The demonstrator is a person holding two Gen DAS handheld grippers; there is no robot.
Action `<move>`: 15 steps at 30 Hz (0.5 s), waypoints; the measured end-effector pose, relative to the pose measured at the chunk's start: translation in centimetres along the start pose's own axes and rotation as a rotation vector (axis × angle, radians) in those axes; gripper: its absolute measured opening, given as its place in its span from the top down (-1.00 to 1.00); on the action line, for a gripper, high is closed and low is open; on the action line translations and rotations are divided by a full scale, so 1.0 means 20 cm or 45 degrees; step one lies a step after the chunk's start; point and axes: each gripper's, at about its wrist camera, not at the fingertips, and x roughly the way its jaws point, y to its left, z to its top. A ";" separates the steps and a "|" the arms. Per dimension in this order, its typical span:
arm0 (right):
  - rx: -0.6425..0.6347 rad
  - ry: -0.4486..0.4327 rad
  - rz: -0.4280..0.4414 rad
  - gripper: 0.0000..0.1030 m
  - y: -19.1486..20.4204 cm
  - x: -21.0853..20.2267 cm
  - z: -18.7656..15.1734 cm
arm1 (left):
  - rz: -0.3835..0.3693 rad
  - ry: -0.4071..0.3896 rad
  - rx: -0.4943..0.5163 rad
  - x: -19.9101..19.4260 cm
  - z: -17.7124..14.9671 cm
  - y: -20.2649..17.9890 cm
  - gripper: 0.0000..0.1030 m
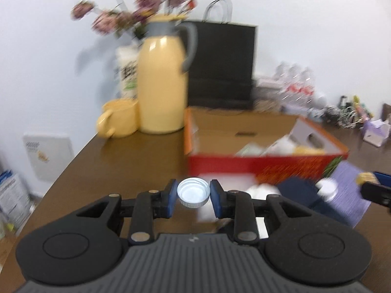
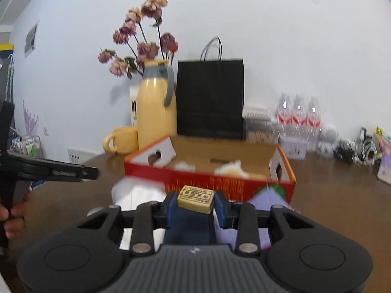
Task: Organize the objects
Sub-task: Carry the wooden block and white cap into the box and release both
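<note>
My left gripper is shut on a white bottle cap, held above the brown table short of the red open box. My right gripper is shut on a small tan printed block, held in front of the red open box. The box holds white and yellow items. The block and the right gripper's tip also show at the right edge of the left wrist view. The left gripper's body shows at the left of the right wrist view.
A yellow thermos, yellow mug, dried flowers and black paper bag stand behind the box. Water bottles and clutter sit at back right. White, dark blue and purple items lie before the box.
</note>
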 end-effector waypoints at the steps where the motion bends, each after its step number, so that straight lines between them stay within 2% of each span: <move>1: 0.000 -0.015 0.004 0.39 0.00 0.02 0.03 | -0.016 -0.015 0.009 0.01 0.04 -0.04 0.43; 8: 0.013 -0.088 0.004 0.39 -0.07 0.20 0.22 | -0.071 -0.064 0.003 0.17 0.21 -0.25 0.42; 15: 0.078 -0.047 -0.048 0.39 -0.20 0.53 0.32 | -0.039 -0.082 -0.018 0.40 0.34 -0.34 0.42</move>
